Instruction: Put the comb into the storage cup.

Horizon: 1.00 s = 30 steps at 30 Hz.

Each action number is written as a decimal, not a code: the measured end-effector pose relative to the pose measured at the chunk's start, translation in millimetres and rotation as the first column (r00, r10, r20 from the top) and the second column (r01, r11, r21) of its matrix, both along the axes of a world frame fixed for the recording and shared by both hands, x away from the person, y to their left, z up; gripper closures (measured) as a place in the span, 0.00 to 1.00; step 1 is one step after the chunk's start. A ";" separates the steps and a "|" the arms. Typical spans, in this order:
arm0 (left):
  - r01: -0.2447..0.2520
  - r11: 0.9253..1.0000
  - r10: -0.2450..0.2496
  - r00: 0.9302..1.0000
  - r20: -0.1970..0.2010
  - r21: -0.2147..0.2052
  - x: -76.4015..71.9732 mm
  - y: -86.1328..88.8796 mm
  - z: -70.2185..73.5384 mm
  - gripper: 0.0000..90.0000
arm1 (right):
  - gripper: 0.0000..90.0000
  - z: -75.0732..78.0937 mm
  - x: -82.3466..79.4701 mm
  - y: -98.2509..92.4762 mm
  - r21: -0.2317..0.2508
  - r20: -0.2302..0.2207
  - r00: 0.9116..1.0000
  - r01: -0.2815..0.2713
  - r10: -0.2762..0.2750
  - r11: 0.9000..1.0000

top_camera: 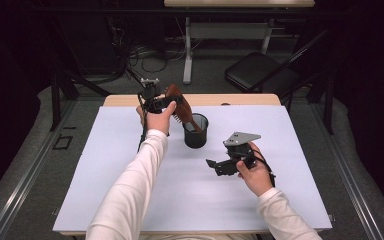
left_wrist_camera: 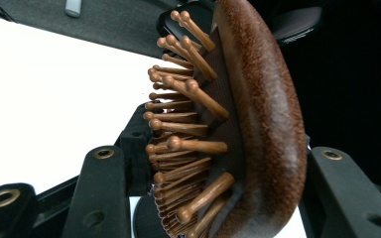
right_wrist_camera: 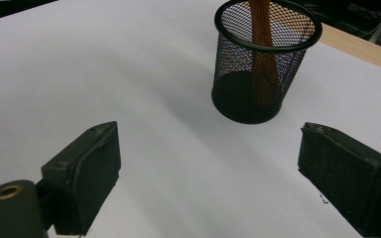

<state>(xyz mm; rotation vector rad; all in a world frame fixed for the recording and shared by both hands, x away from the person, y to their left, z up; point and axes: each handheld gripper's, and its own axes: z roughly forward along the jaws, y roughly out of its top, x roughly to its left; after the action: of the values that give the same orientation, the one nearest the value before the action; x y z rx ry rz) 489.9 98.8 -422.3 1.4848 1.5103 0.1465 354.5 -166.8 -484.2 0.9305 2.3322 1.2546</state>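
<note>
The table [top_camera: 130, 200], covered in white, lay under both claws. The black mesh cup [top_camera: 196, 131] stood ahead of the right claw [top_camera: 214, 166], well apart from it, just beside the left claw [top_camera: 166, 104]. The wooden hairbrush [left_wrist_camera: 258, 124] sat clamped by its head in the left claw, its handle tilting down into the cup. The right claw's jaws stood apart, holding nothing, above the table.

Brown wooden hairbrush [top_camera: 176, 103] tilted, handle in black mesh cup [top_camera: 195, 131] (upright).
</note>
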 end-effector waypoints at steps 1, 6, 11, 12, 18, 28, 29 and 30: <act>0.001 1.000 -0.001 1.000 0.000 0.000 0.2 0.1 -0.8 0.54 | 0.10 -0.2 0.0 0.1 -0.001 -0.001 1.000 0.000 0.000 1.000; -0.003 1.000 0.003 1.000 -0.006 -0.002 0.7 0.3 -3.6 0.54 | 0.10 -0.8 0.2 0.6 -0.002 0.001 1.000 -0.001 0.001 1.000; 0.000 1.000 0.000 1.000 -0.007 0.005 0.9 0.0 -5.2 0.54 | 0.10 -1.0 0.2 0.9 -0.005 -0.001 1.000 -0.003 0.003 1.000; -0.001 1.000 0.001 1.000 -0.006 0.004 1.0 -0.5 -5.6 0.54 | 0.10 -1.1 0.3 0.9 -0.006 -0.001 1.000 -0.003 0.003 1.000; 0.001 1.000 -0.001 1.000 -0.004 0.010 1.3 -1.6 -7.9 0.54 | 0.10 -1.3 0.3 0.8 -0.008 -0.002 1.000 -0.003 0.003 1.000; -0.010 1.000 0.010 1.000 -0.006 0.000 0.7 -0.7 -10.2 0.54 | 0.10 -1.9 0.2 1.7 -0.010 -0.004 1.000 -0.004 0.004 1.000; -0.019 1.000 0.019 1.000 -0.012 -0.005 0.9 -0.4 -10.3 0.54 | 0.10 -2.0 0.1 1.8 -0.011 -0.003 1.000 -0.006 0.006 1.000; -0.021 1.000 0.021 1.000 -0.013 -0.007 1.3 -0.1 -10.6 0.54 | 0.10 -2.1 0.2 2.0 -0.011 -0.003 1.000 -0.007 0.007 1.000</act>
<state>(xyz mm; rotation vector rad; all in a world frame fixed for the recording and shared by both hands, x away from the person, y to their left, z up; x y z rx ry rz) 491.2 98.7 -432.8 1.4675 1.5356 0.1446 354.7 -164.8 -486.3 0.9223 2.3439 1.2426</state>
